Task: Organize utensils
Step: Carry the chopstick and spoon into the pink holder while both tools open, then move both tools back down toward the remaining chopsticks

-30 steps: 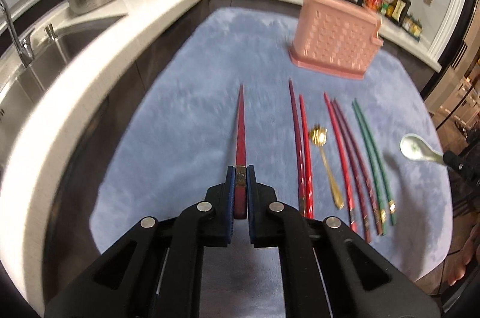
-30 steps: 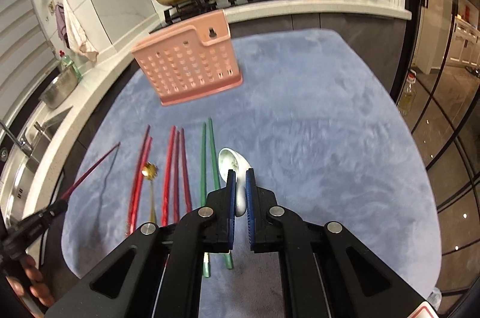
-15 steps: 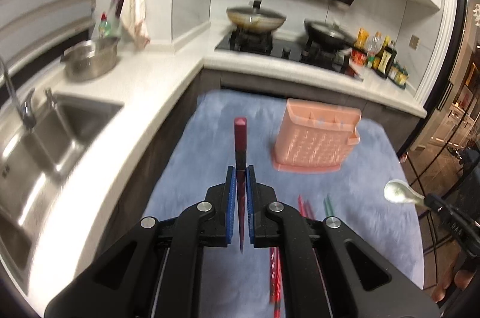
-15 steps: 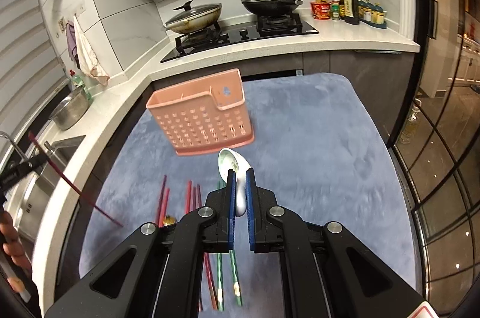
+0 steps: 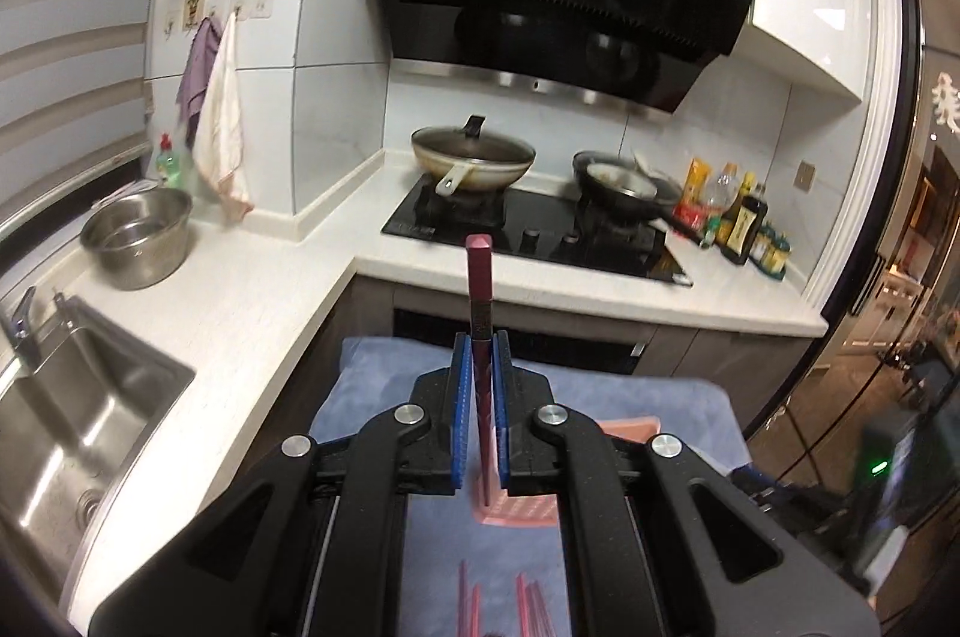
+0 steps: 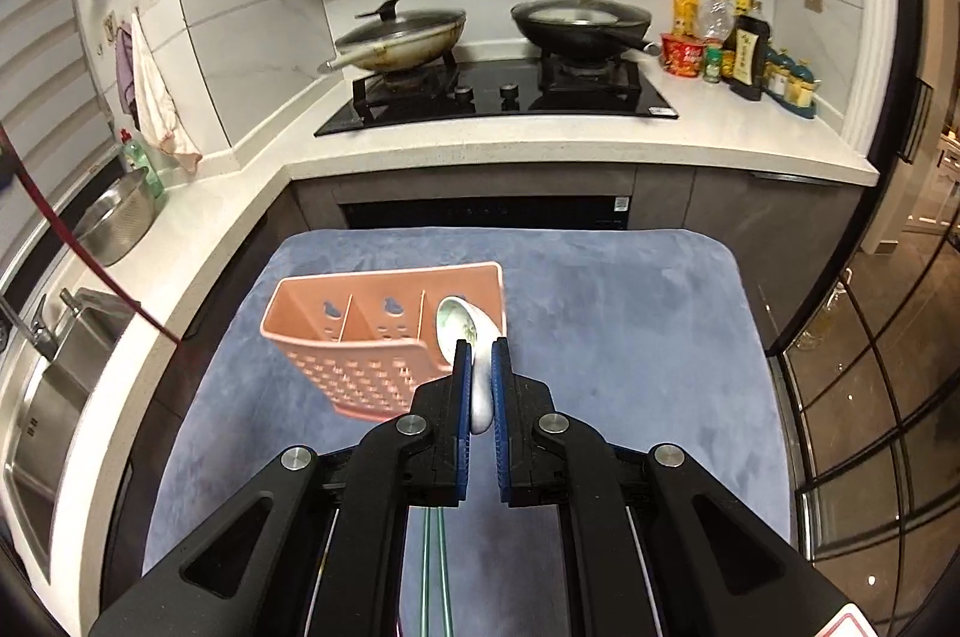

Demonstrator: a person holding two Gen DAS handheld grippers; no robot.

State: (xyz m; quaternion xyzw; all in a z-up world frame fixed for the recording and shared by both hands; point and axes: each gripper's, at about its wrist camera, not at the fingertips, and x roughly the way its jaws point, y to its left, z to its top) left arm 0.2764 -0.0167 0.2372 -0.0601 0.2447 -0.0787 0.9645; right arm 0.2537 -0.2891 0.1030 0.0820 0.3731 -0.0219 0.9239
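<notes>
Left gripper (image 5: 480,355) grips red chopstick (image 5: 479,271) upright.

The chopstick (image 5: 479,277) was dark red. The holder (image 6: 366,349) was salmon pink, dotted with rows of small holes. The spoon (image 6: 465,337) was white, the mat (image 6: 630,337) grey-blue, the gripper pads (image 6: 461,397) blue, two chopsticks (image 6: 435,577) green.
</notes>
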